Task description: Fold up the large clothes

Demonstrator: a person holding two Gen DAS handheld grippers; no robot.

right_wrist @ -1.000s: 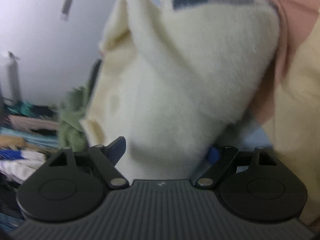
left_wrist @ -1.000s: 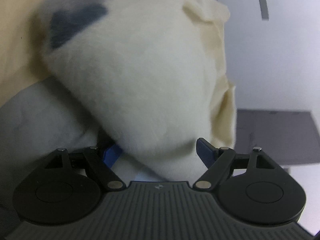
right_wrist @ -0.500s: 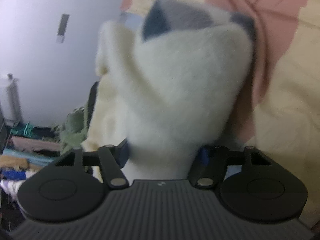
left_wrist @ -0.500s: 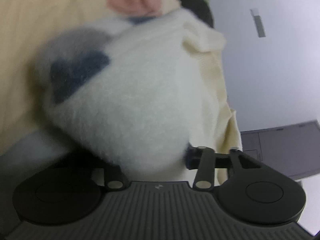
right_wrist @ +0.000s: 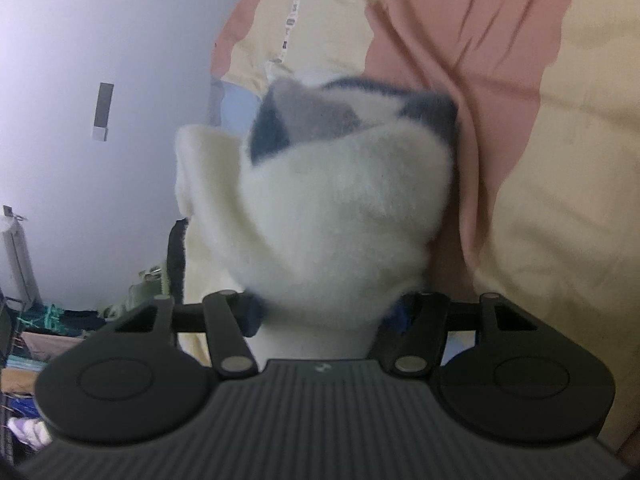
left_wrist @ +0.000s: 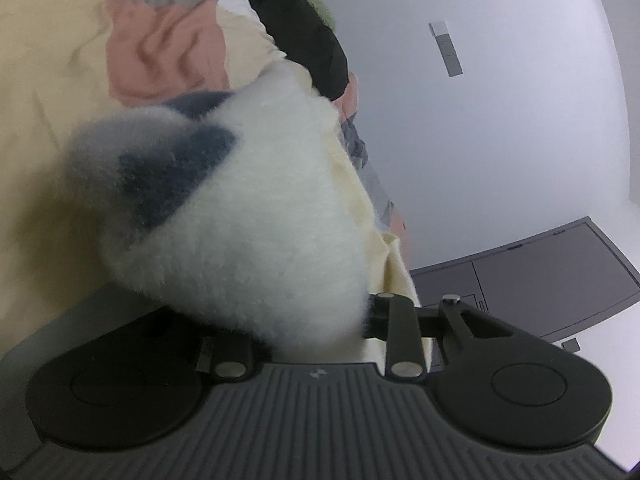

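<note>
A fluffy white fleece garment with dark blue and grey patches bulges up right in front of the left wrist camera. My left gripper is shut on a fold of it; the fleece hides the fingertips. The same garment fills the middle of the right wrist view. My right gripper is shut on another fold of it, fingertips buried in the fleece. The garment hangs over a bed.
A yellow and salmon bedsheet lies behind the garment. Black and green clothes are piled at the far edge. A dark cabinet stands by a white wall. Stacked clothes fill the left of the right wrist view.
Both grippers' jaws have closed in on the fleece folds. Both have drawn back and tilted, so more bedsheet and room shows above the garment.
</note>
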